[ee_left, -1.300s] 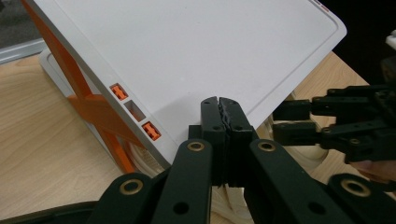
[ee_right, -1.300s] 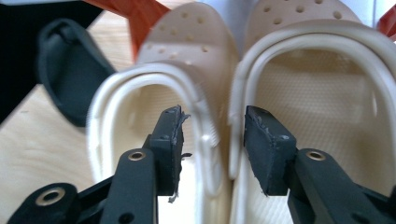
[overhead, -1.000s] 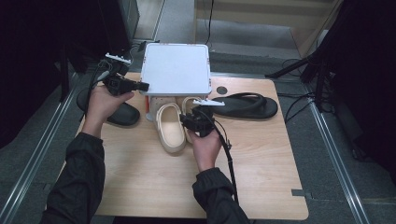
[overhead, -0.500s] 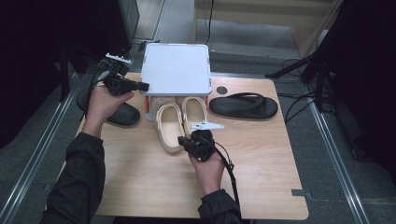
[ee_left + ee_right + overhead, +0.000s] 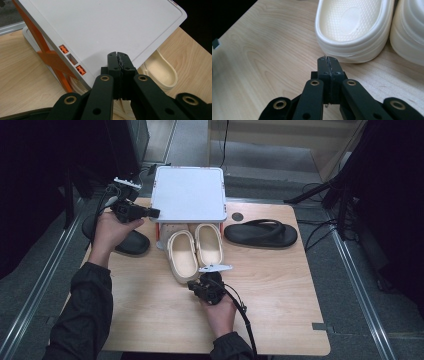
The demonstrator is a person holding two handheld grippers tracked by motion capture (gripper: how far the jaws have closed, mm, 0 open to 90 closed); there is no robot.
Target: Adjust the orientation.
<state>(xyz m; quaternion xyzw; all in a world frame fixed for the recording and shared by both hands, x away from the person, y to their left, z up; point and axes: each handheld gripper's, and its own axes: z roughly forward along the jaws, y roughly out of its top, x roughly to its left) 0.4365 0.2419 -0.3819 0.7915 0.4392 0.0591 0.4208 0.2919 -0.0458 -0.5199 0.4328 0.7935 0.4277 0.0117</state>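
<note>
Your right gripper [image 5: 328, 60], clenched empty, sits just near of the left cream clog [image 5: 182, 256] under the white rack [image 5: 189, 192], where your left gripper [image 5: 117, 55] rests clenched; nudging could skew the pair.

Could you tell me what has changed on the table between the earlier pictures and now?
The right gripper, which a second ago was over the right cream clog, has drawn back toward the person and now sits shut and empty just short of the left cream clog. The clogs lie side by side, toes under the white shelf. The left gripper, shut at the shelf's edge, and both black sandals have not moved.
</note>
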